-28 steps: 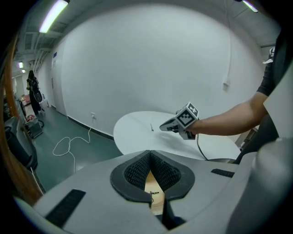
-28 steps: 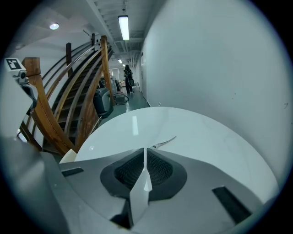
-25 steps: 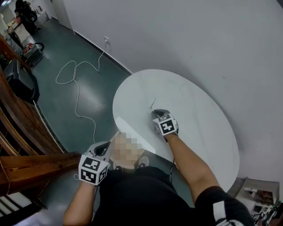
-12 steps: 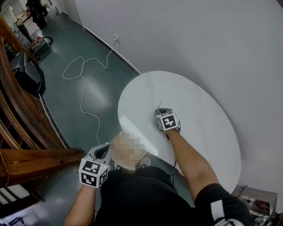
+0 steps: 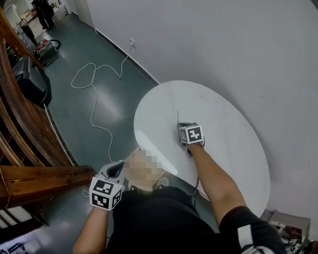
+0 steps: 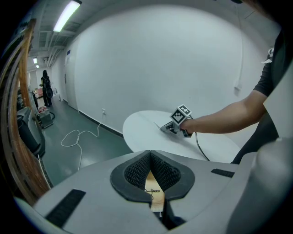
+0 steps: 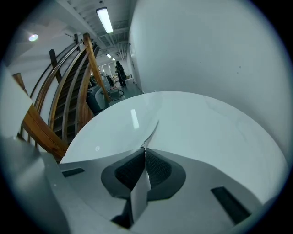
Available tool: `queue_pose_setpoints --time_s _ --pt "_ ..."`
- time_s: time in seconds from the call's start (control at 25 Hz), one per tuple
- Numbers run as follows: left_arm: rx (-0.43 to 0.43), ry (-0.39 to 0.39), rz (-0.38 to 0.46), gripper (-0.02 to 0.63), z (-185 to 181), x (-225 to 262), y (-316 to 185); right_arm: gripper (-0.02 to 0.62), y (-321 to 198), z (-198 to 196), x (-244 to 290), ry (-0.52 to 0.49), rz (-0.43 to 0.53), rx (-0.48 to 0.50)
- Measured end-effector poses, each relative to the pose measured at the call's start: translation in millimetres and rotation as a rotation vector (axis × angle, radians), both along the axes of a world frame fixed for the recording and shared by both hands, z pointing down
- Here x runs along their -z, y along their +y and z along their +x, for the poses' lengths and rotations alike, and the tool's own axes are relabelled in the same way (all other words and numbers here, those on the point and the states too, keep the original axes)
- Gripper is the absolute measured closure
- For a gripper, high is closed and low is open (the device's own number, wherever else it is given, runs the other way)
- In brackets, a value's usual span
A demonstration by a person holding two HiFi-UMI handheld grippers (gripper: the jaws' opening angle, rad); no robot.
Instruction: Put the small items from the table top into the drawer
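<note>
My right gripper [image 5: 183, 125] hovers over the middle of the white oval table [image 5: 228, 154], shut on a thin pale sheet [image 5: 177, 116] that sticks out past its fingertips. In the right gripper view the sheet [image 7: 152, 131] runs from the closed right gripper [image 7: 144, 149] toward the tabletop [image 7: 206, 128]. My left gripper [image 5: 113, 171] hangs off the table at the lower left, over the floor. Its own view shows the left gripper [image 6: 150, 155] closed on a small flat tan piece [image 6: 154, 189] with a dark mark. That view also shows the right gripper [image 6: 165, 127] over the table [image 6: 142, 132]. No drawer shows in any view.
A white cable [image 5: 92, 84] loops over the dark green floor left of the table. A wooden stair railing [image 5: 22, 149] fills the left edge. A white wall runs behind the table. A small shelf unit [image 5: 288, 223] stands at the lower right. People [image 5: 42, 12] stand far off.
The head view has swung a little, so the table sits further right. My right gripper holds the sheet over the same part of the table, turned slightly. The left gripper has barely moved.
</note>
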State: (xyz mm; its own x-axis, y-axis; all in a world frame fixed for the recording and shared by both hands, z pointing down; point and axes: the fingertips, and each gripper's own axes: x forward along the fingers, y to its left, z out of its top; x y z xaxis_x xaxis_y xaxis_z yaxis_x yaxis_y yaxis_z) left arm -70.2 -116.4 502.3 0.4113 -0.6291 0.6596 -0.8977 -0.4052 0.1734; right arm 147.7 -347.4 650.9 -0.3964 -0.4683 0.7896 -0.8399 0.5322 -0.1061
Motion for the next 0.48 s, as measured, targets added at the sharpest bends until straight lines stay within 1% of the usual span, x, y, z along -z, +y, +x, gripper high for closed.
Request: queue_pose_setpoints --time_s 0.08,0.24,0.36,0.48 --pt "0.001 0.001 0.006 0.592 -3.2 0.2 -2.4 0.584 2.3 0.3 3.0 0.0 0.014 0.006" --pt "0.001 0.008 0.009 0.592 -9.8 -0.3 -5.2 0.585 8.1 -6.7 15.2 -0.026 0.075 0.048" --pt "-0.019 0.013 0.011 0.592 -8.5 -0.5 -6.0 0.586 18.3 -5.6 20.0 -0.036 0.063 0.023" --pt "-0.045 0.018 0.013 0.592 -7.6 -0.2 -5.0 0.586 28.7 -12.8 32.4 -0.053 0.084 0.03"
